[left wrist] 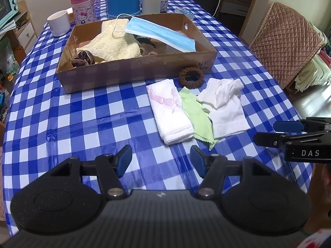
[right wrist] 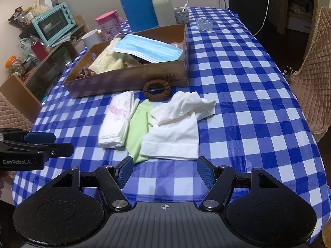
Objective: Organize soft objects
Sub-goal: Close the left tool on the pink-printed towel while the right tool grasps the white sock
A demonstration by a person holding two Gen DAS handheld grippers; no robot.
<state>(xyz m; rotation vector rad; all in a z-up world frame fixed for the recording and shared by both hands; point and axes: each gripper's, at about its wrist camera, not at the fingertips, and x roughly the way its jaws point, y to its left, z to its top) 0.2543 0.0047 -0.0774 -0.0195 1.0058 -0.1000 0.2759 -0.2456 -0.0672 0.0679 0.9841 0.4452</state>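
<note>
Scene: a blue-checked table [left wrist: 82,113] mid-tidy, with a shallow cardboard box [left wrist: 134,70] as the landmark for everything else.

In the box already: a cream towel [left wrist: 115,43], a blue face mask [left wrist: 161,33] draped over it with one end riding the far-right side, and a dark scrunchie [left wrist: 82,57] in the near-left corner.

Still outside: a brown hair ring [left wrist: 191,76] just beside the box's near wall, and three cloths in a row in front of it — a folded white towel with pink print [left wrist: 169,111], a green cloth [left wrist: 198,113] and a crumpled white cloth [left wrist: 225,107], each overlapping its neighbour.

Left gripper [left wrist: 161,161]: spread wide and empty, hovering over bare tablecloth on the near side of the cloths, well short of the box.

Right gripper [right wrist: 164,171]: also spread wide and empty, its fingers framing the near hem of the crumpled white cloth [right wrist: 173,136] but apparently not touching it.

How the cloths should handle: light and limp, likely to sag and unfold once lifted — a pinch on a thick fold or hem looks safer than a single loose layer.

Where to take hold: on the white cloth, the doubled near hem; on the folded towel, across the folded stack so it stays together.

Watch for: the green cloth lies tucked between its neighbours, so lifting either may drag it along.

Hair ring: springy and small — best nipped across one side of the loop.
</note>
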